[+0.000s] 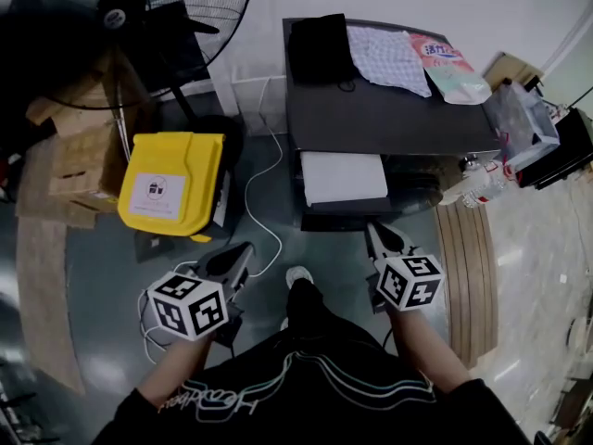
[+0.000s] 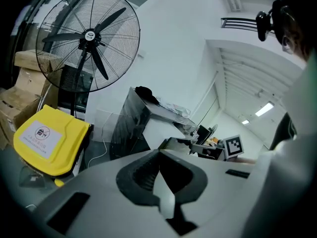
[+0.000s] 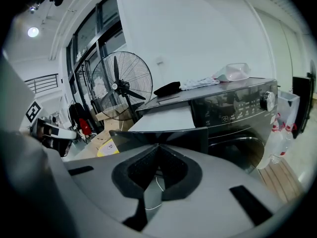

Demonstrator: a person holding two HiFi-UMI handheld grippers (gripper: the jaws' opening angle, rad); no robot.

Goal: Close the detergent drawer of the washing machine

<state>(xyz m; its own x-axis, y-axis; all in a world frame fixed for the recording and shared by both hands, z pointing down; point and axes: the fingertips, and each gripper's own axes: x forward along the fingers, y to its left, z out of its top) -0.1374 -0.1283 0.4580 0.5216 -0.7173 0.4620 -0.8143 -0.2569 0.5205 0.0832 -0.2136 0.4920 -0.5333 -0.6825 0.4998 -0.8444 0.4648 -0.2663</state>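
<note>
**Detergent drawer (image 1: 343, 176) out of its slot, right gripper nearest**

Nearest us, both grippers are held low in front of the body. The left gripper (image 1: 246, 248) has its fingers brought together with nothing between them. It points past the drawer's left side, toward the yellow bin (image 1: 171, 185). The right gripper (image 1: 375, 230) also has its fingers pressed together and empty. It sits just short of the drawer's dark front panel, near the panel's right end. We cannot tell whether it touches.

From the right gripper view, that panel (image 3: 163, 133) lies straight ahead of the fingers (image 3: 148, 167) and square to them. The drawer's long axis runs from us back into the washing machine (image 1: 389, 119). We judge the move to be a flat push along that line, and the right gripper is the nearer of the two.

The drawer is pulled well out at the machine's upper left, showing its pale top. The machine's dark top carries a black cloth (image 1: 320, 49), a checked cloth (image 1: 389, 58) and a pouch (image 1: 449, 68).

The floor (image 1: 102, 276) is grey and glossy, with a white cable (image 1: 269, 221) trailing across it. A large fan (image 1: 120, 17) stands well to the left.
</note>
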